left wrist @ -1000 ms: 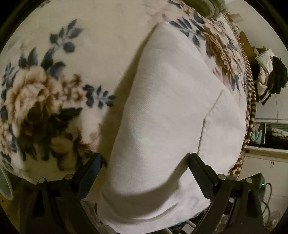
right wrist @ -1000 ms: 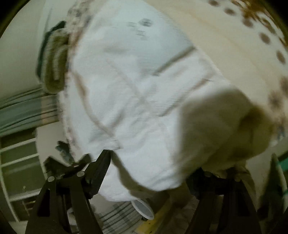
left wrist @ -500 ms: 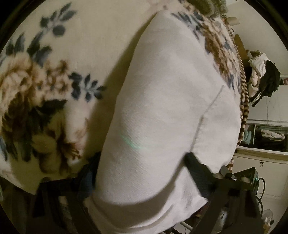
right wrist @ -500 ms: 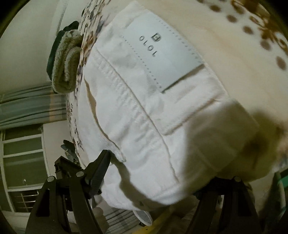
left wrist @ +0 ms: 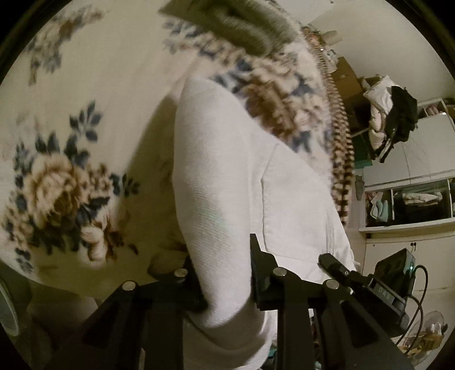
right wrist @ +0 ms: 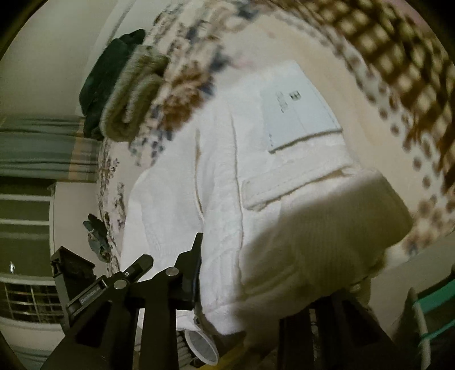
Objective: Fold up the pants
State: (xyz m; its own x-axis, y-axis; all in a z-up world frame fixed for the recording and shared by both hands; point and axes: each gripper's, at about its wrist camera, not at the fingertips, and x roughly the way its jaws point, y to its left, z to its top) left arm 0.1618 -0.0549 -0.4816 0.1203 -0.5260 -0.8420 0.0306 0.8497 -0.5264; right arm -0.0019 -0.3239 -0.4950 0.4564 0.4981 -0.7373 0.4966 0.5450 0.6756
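Observation:
White pants (left wrist: 227,176) lie folded on a floral blanket (left wrist: 62,182). In the left wrist view my left gripper (left wrist: 224,273) is shut on the rounded folded edge of the pants. In the right wrist view the pants (right wrist: 221,182) show a waistband, a belt loop and a white brand patch (right wrist: 295,113). My right gripper (right wrist: 250,284) is closed in on the waistband end; its left finger (right wrist: 193,267) presses the cloth, and the right finger is hidden under the fabric.
A rolled green-grey towel (left wrist: 239,25) lies at the far end of the blanket (right wrist: 182,82). A striped blanket edge (left wrist: 338,159) borders the bed. Shelves (left wrist: 409,199) and hanging clothes (left wrist: 395,111) stand to the right. A window (right wrist: 25,227) is at left.
Both grippers have closed from wide open onto the pants. Both views have shifted, showing more of the bed's far end and the rolled towel.

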